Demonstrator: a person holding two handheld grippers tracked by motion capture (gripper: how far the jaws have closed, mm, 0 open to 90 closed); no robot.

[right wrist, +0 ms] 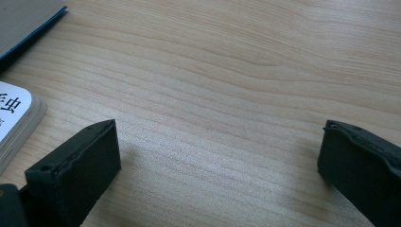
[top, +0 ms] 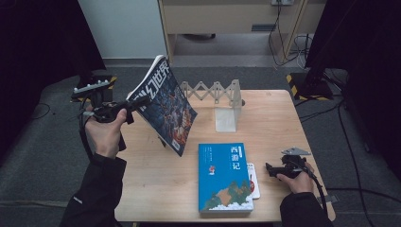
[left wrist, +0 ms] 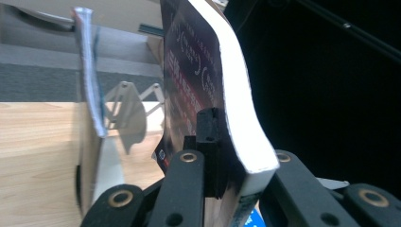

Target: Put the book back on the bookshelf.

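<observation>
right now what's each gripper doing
left gripper: shut on the magazine, held up off the table
right gripper: jaws open, holding nothing

a recording room or lab set up for data capture, not a home. a small light wooden table (top: 265, 118) stands alone on grey carpet (top: 42, 156), ringed by dark black curtains (top: 42, 38) at the left and right sides. black stand bases edged in yellow-and-black hazard tape (top: 302, 82) sit on the floor at both far corners of the table, and loose black cables (top: 283, 42) trail across the carpet toward the back wall. behind the table is a pale wooden desk or cabinet (top: 227, 19) and a plain white wall panel (top: 123, 28). the table holds only props: books and a white folding bookend (top: 222, 101).
</observation>
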